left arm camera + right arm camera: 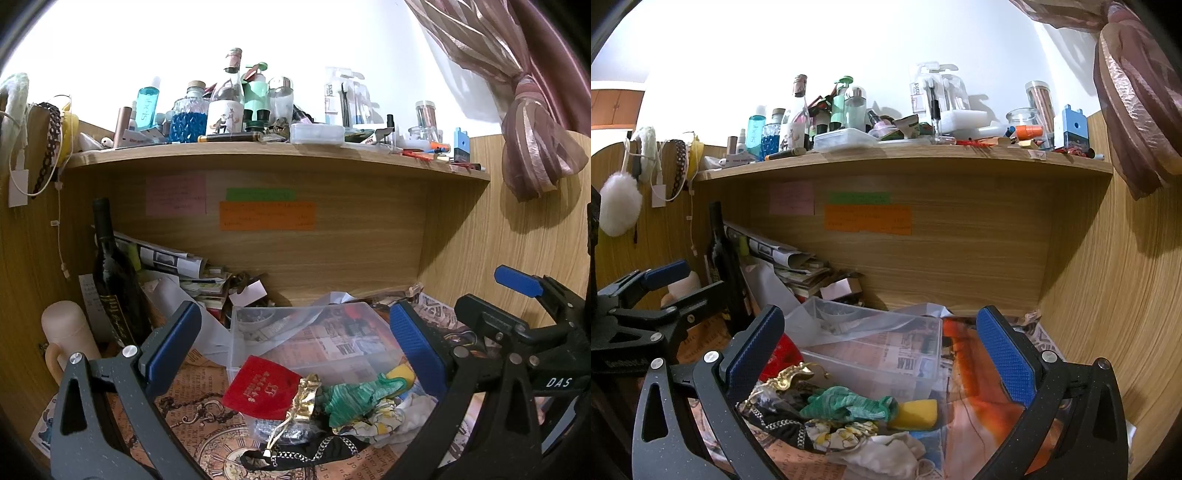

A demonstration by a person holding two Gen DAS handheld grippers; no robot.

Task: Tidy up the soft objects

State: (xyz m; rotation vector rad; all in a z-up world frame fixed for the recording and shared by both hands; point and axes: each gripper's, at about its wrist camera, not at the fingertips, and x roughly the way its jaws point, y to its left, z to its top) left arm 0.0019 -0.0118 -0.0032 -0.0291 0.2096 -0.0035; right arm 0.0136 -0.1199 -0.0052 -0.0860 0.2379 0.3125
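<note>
A heap of soft things lies on the desk in front of a clear plastic box: a green cloth, a yellow sponge, a red pouch, a gold bag, a black chain-print cloth, a floral cloth and a white cloth. My left gripper is open and empty above the heap. My right gripper is open and empty above it too. The right gripper also shows in the left wrist view.
A dark wine bottle, a cream flask, and stacked papers stand at the back left. A cluttered shelf hangs above. Wooden walls close both sides. A curtain hangs right.
</note>
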